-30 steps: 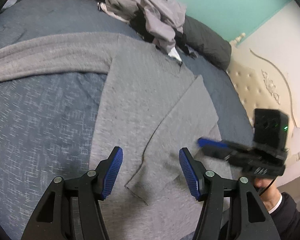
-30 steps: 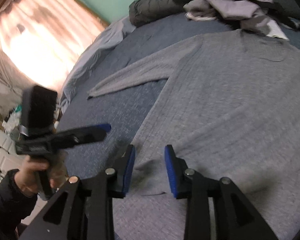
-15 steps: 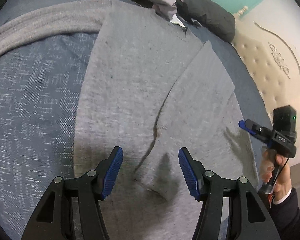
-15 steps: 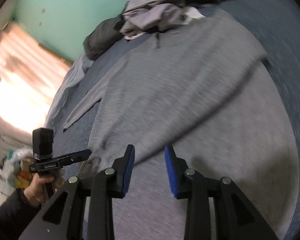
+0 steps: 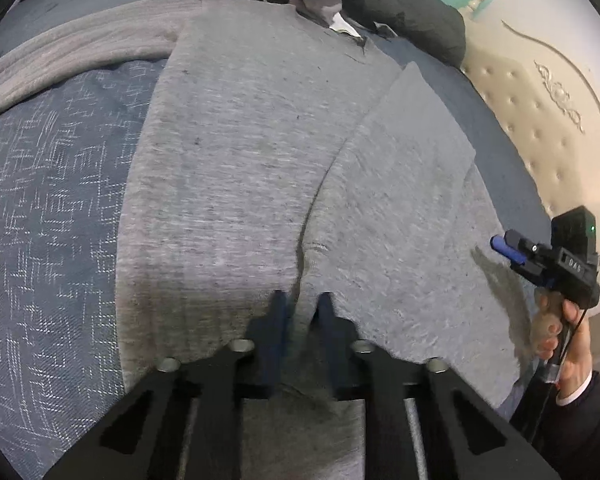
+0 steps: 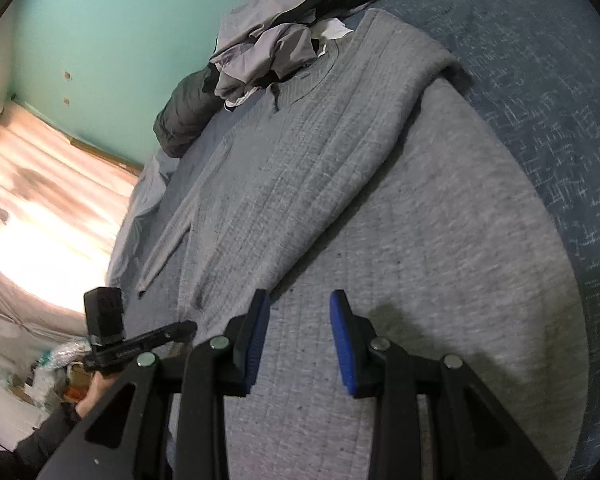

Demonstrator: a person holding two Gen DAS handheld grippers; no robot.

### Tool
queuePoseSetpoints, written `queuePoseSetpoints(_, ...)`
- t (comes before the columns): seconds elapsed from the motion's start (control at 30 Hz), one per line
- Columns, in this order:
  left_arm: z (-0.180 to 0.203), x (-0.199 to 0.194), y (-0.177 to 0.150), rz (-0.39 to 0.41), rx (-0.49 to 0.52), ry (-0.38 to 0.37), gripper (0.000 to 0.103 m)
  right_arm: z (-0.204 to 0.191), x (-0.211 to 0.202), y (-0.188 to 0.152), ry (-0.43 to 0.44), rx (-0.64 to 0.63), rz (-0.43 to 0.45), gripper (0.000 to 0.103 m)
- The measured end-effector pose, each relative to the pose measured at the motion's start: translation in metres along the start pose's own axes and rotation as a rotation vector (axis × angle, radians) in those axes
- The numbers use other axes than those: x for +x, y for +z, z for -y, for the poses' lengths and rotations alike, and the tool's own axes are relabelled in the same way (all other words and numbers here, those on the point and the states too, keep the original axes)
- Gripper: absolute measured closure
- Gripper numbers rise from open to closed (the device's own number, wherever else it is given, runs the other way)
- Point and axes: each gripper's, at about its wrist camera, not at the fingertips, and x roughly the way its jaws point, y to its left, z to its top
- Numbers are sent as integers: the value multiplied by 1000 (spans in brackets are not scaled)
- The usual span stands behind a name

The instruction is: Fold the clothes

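One grey knit sweater (image 5: pixel 240 168) lies flat on the blue woven bed (image 5: pixel 48 200); one sleeve is folded across its body. Left gripper (image 5: pixel 302 312) is pinched on a ridge of sweater fabric. Right gripper (image 6: pixel 300 336) hovers over the hem, blue pads apart. One heap of clothes (image 6: pixel 268 40) lies beyond the collar.

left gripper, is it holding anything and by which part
The left gripper is pinched shut on the grey sweater, at the end of the sleeve folded across its body. The right gripper is open, holding nothing.
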Motion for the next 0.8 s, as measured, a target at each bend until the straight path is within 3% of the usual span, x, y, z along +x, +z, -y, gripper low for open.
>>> queuePoseSetpoints(0.4,12,-37,18,50,40,-10,99,7,-3,-1,-14,12,18,72)
queuePoseSetpoints(0.63,-3,-73,39,124,39,37,99,9,-7,1,-9,18,30,72)
queuePoseSetpoints(0.8,-20,-54,45,76,-1,62,99,10,-11,3,-5,22,39,72)
